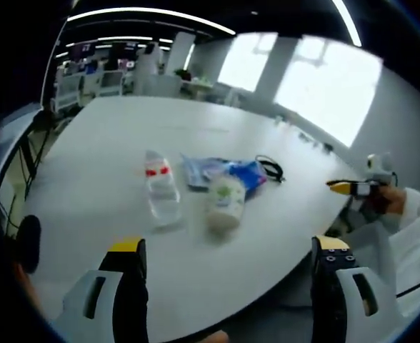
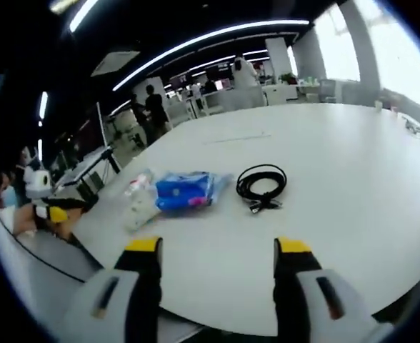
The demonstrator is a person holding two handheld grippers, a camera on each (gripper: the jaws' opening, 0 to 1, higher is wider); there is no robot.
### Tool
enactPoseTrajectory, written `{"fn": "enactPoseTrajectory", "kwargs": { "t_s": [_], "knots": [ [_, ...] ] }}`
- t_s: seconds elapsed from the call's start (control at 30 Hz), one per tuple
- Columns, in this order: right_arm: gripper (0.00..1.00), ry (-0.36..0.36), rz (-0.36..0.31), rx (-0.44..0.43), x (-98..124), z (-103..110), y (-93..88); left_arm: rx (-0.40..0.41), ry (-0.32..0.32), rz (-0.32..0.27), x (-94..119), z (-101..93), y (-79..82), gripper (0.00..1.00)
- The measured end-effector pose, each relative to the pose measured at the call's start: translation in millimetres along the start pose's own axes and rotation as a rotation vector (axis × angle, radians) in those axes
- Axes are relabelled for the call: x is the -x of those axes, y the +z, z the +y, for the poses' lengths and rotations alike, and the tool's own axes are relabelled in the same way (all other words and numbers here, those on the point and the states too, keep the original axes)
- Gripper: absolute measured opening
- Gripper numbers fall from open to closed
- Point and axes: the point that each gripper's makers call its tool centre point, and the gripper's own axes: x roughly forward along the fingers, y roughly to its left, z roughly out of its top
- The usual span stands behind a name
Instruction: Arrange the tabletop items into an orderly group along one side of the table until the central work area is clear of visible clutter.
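Behind the big white table [image 1: 124,143] stretched an open office with strip lights overhead, bright windows and desks far back; in the right gripper view two people stood in the upper left distance.

In the left gripper view, the left gripper [image 1: 228,257] rose from the bottom edge with its jaws spread wide and nothing between them. Near the frame's centre lay a clear water bottle [image 1: 160,191] with a red label, and just right of it a white bottle [image 1: 226,201] lying on its side. Behind these sat a blue plastic packet [image 1: 224,171], and a coiled black cable [image 1: 271,168] lay at its right. At the right edge the other gripper's yellow-tipped end showed, held by a hand.

In the right gripper view, the right gripper [image 2: 217,250] likewise stood released and empty at the bottom. The blue packet [image 2: 185,191] sat left of centre, the cable [image 2: 261,186] just right of it, apart. The bottles at the packet's left were blurred.
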Motion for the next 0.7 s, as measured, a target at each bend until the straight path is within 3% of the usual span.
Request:
{"fn": "enactPoseTrajectory", "kwargs": {
  "t_s": [0.07,0.1,0.17,0.5,0.7],
  "knots": [
    [0.62,-0.006,0.018,0.022,1.8,4.2,-4.1,-0.001,-0.008,0.010,0.4,0.1,-1.9,0.93],
    [0.62,-0.016,0.060,0.089,4.2,4.2,-10.8,-0.005,-0.011,0.012,0.5,0.3,-2.3,0.92],
    [0.60,-0.036,0.091,0.141,6.7,5.8,-19.0,-0.010,-0.013,0.018,0.7,2.3,-3.8,0.92],
    [0.59,-0.032,0.090,0.049,22.2,16.8,-34.8,0.028,0.012,0.016,0.6,17.7,-13.1,0.90],
    [0.59,-0.059,0.117,0.077,24.4,19.0,-43.7,0.037,0.022,-0.006,2.7,24.3,-8.1,0.90]
  ]
}}
